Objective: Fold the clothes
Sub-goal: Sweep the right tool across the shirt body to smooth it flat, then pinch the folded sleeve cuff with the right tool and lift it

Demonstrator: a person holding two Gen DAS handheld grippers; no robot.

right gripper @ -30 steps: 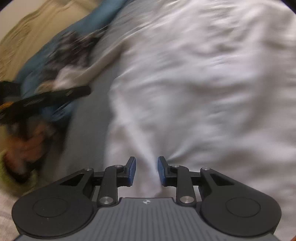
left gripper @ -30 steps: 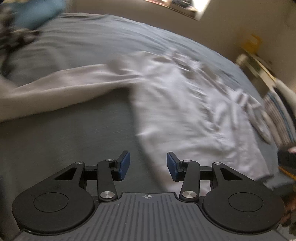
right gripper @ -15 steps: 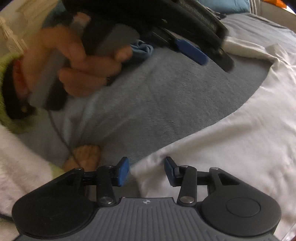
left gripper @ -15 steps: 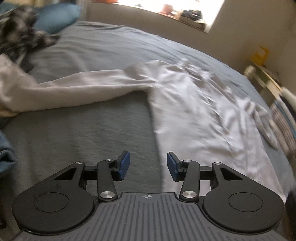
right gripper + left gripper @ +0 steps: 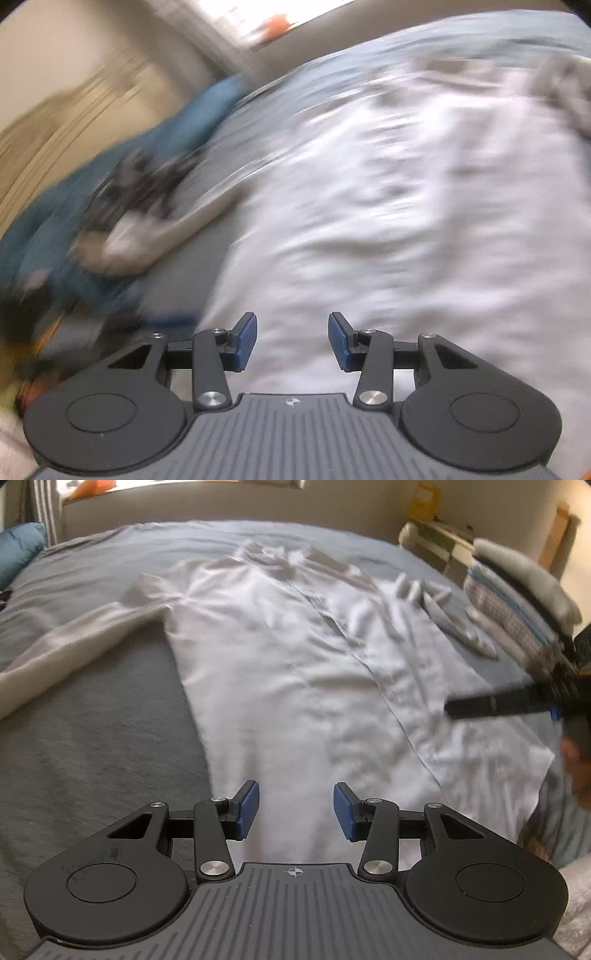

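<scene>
Left wrist view first: the left tongs [image 5: 296, 810] hang over the near hem of a white shirt [image 5: 295, 657], spread apart with nothing between the blue pads [image 5: 246, 810], not touching the cloth as far as I can see. The shirt lies mostly flat on a bed with a grey cover [image 5: 92, 720], collar end away from the camera, one long sleeve [image 5: 74, 642] stretched off to the left, and the other side bunched into wrinkles on the right. A stack of folded clothes [image 5: 517, 602] sits at the right edge of the bed, and a blue pillow [image 5: 18, 546] pokes in at far left. Behind the bed there's a beige wall [image 5: 221, 506] with a bright window ledge along the top and pale shelving [image 5: 436, 539] on the right. The right tongs [image 5: 491, 705] come in blurry from the right side, over the shirt's wrinkled half.

Right wrist view is badly smeared. The right tongs [image 5: 292, 341] are spread too, pads empty, with the shirt [image 5: 406, 221] filling most of the frame below them. To the left is the grey cover [image 5: 184, 280], then the blue pillow [image 5: 92, 206] with something dark and patterned [image 5: 136, 181] lying on it; can't tell what. A light wall [image 5: 74, 55] and the window [image 5: 258, 14] sit at the top.
</scene>
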